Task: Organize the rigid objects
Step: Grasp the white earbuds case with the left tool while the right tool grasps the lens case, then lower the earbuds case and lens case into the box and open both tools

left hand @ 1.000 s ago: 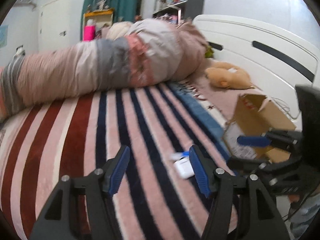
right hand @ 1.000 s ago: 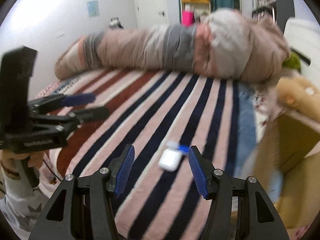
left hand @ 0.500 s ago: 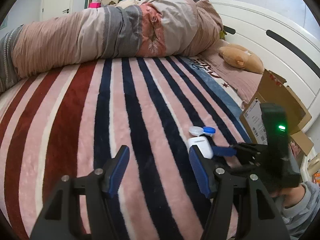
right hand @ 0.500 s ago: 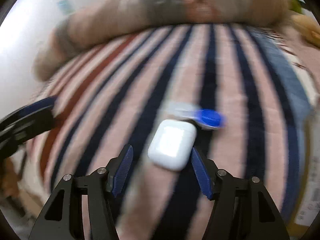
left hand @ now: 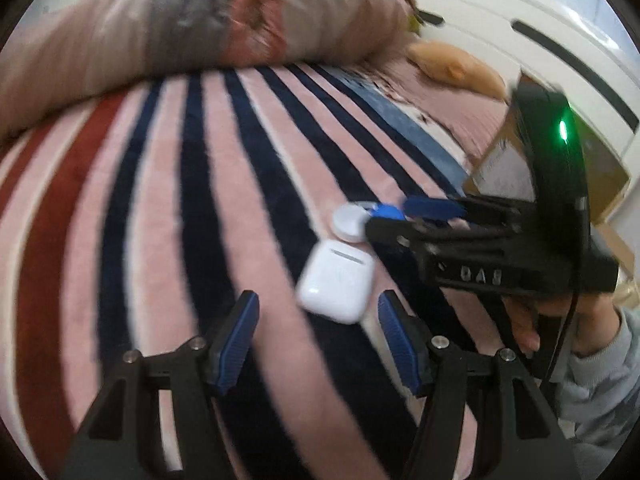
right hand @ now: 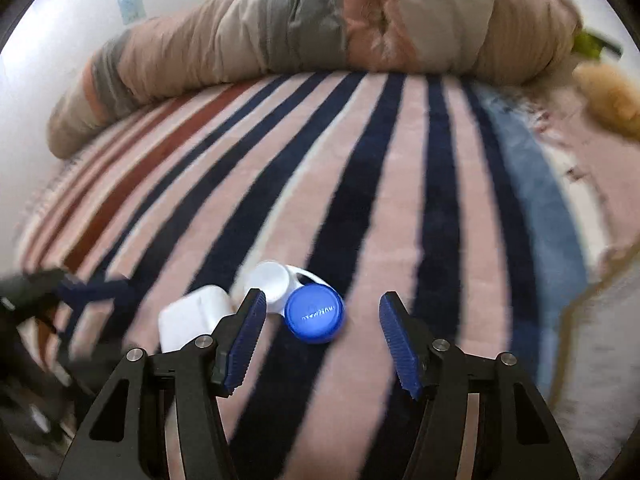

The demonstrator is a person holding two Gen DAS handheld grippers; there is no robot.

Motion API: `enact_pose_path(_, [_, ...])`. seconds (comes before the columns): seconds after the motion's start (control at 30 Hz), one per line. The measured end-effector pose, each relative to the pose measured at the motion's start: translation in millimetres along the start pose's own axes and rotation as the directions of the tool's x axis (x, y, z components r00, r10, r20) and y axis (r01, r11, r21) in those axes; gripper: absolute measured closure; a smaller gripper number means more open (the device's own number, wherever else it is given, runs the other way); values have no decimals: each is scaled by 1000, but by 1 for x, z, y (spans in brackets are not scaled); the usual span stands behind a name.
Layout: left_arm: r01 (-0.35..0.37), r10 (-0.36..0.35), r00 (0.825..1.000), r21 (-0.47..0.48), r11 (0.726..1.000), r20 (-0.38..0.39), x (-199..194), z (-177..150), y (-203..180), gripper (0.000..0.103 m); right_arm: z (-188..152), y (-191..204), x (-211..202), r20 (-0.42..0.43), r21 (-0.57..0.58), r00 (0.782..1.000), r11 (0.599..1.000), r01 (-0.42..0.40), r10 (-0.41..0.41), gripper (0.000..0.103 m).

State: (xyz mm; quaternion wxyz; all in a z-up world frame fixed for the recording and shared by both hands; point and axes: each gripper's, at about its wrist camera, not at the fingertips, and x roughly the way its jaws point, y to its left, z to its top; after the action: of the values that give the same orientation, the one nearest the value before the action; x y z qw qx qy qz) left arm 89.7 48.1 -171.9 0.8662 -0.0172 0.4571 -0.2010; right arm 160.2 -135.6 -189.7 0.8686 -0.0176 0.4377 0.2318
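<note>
A white earbud case (left hand: 337, 281) lies on the striped blanket, just ahead of my open left gripper (left hand: 319, 338). Behind it lies a contact lens case with a white cap (left hand: 349, 223) and a blue cap (left hand: 388, 212). In the right wrist view the blue cap (right hand: 315, 313) sits between the pads of my open right gripper (right hand: 322, 340), with the white cap (right hand: 269, 284) and the earbud case (right hand: 191, 318) to its left. The right gripper (left hand: 434, 216) shows in the left wrist view, reaching over the lens case. The left gripper (right hand: 92, 290) shows blurred at the left.
A striped blanket (left hand: 160, 220) covers the bed. A rolled duvet (left hand: 192, 32) lies across the far side. A cardboard box (left hand: 504, 168) stands at the right edge behind the right gripper. A tan plush toy (left hand: 452, 66) lies by the white headboard (left hand: 520, 40).
The left gripper has come closer to the earbud case. The right gripper has shifted right from the earbud case to the blue cap of the lens case.
</note>
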Motion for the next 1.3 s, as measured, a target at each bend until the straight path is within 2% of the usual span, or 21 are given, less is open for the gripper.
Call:
enact_pose_path(0.07, [-13, 14, 1000, 40, 999, -12, 15, 0, -7, 45, 2, -3, 3, 26, -8, 999, 1000, -23, 23, 47])
enact_pose_path(0.13, [-34, 34, 999, 41, 999, -8, 25, 2, -9, 47, 0, -3, 4, 32, -23, 997, 998, -67, 67, 59])
enact_pose_path(0.17, [-38, 38, 999, 36, 999, 1, 26, 4, -9, 54, 0, -4, 3, 29, -16, 996, 996, -83, 84, 72])
enact_pose_path(0.2, [-36, 35, 999, 35, 999, 9, 26, 4, -10, 60, 1, -2, 2, 33, -9, 996, 997, -81, 82, 77])
enact_pose_path(0.27, [-37, 36, 999, 41, 998, 11, 26, 4, -11, 61, 3, 0, -2, 39, -19, 996, 997, -79, 80, 83])
enact_pose_path(0.37, [-33, 33, 999, 36, 999, 3, 20, 1, -8, 61, -1, 8, -14, 8, -8, 998, 998, -67, 67, 85])
enact_pose_path(0.47, [-38, 38, 999, 6, 999, -9, 8, -4, -1, 61, -11, 12, -23, -92, 3, 990, 994, -106, 106, 86])
enact_pose_path(0.53, [-52, 52, 999, -1, 999, -17, 2, -7, 4, 61, -16, 19, -29, -101, -28, 991, 995, -91, 88, 82])
enact_pose_path(0.57, [-60, 60, 998, -2, 998, -23, 1, -9, 5, 61, -15, 24, -31, -83, -66, 995, 996, -52, 47, 64])
enact_pose_path(0.6, [-62, 62, 998, -5, 998, -23, 1, -10, 6, 61, -15, 27, -31, -61, -91, 998, 996, -14, 9, 39])
enact_pose_path(0.63, [-60, 60, 998, -12, 998, -22, 0, -12, 7, 61, -14, 31, -33, -16, -128, 999, 991, 49, -51, 32])
enact_pose_path(0.7, [-57, 57, 998, -26, 998, -20, 2, -13, 9, 61, -10, 33, -27, -8, -155, 996, 985, 82, -85, 31])
enact_pose_path(0.8, [-66, 65, 998, -33, 997, -11, 5, -12, 9, 61, -6, 31, -16, -26, -124, 999, 992, 38, -41, 32])
enact_pose_path(0.87, [-68, 68, 998, -35, 997, -9, 8, -12, 8, 61, -4, 31, -9, -49, -114, 999, 993, -24, 19, 34])
enact_pose_path(0.93, [-66, 65, 998, -39, 997, -5, 8, -13, 10, 61, -3, 30, 0, -71, -83, 996, 995, -60, 54, 55])
enact_pose_path(0.97, [-67, 67, 998, -39, 997, -4, 8, -12, 10, 61, -4, 31, 4, -80, -81, 995, 995, -59, 52, 76])
enact_pose_path(1.1, [-70, 70, 998, -38, 997, 8, 5, -13, 9, 62, -6, 40, 0, -73, -112, 997, 994, -15, 6, 76])
enact_pose_path(1.3, [-92, 94, 995, -48, 995, 45, -21, -11, 7, 62, -1, 57, -38, -5, -150, 1000, 989, -8, 7, 76])
